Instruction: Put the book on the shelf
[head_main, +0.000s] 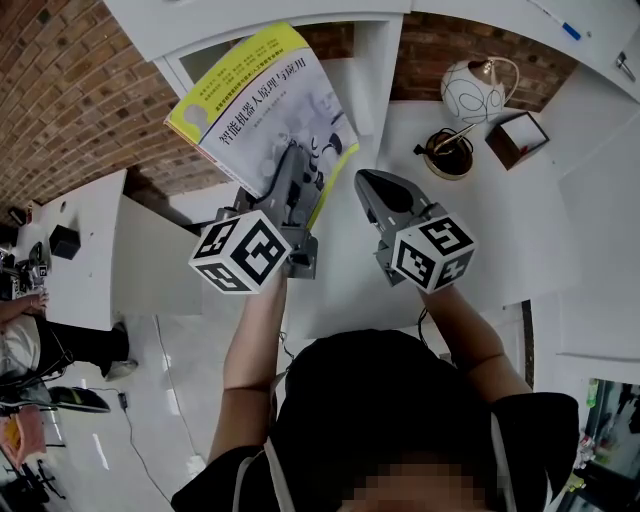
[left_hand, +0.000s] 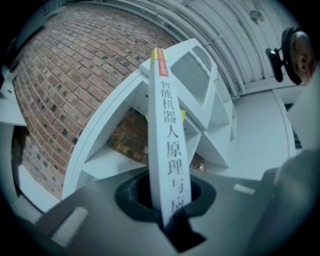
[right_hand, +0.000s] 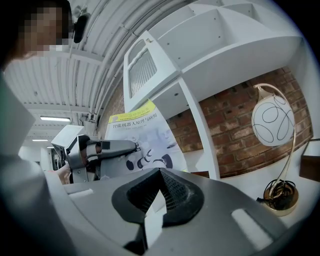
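Observation:
The book (head_main: 262, 110) has a white cover with a yellow edge and is held up in front of the white shelf (head_main: 372, 62). My left gripper (head_main: 300, 180) is shut on its lower part. In the left gripper view the book's white spine (left_hand: 167, 145) rises upright from between the jaws, with the shelf's open compartments (left_hand: 200, 85) behind it. My right gripper (head_main: 375, 190) is level just to the right of the book, shut and holding nothing. The right gripper view shows the book's cover (right_hand: 142, 140) and the left gripper (right_hand: 100, 152) at its left, and the shelf (right_hand: 200, 60) above.
A round white lamp (head_main: 470, 90) with a coiled base (head_main: 448, 152) and a small brown box (head_main: 517, 138) stand on the white table (head_main: 560, 230) to the right of the shelf. A brick wall (head_main: 70, 90) is behind. The lamp (right_hand: 272, 122) also appears at the right of the right gripper view.

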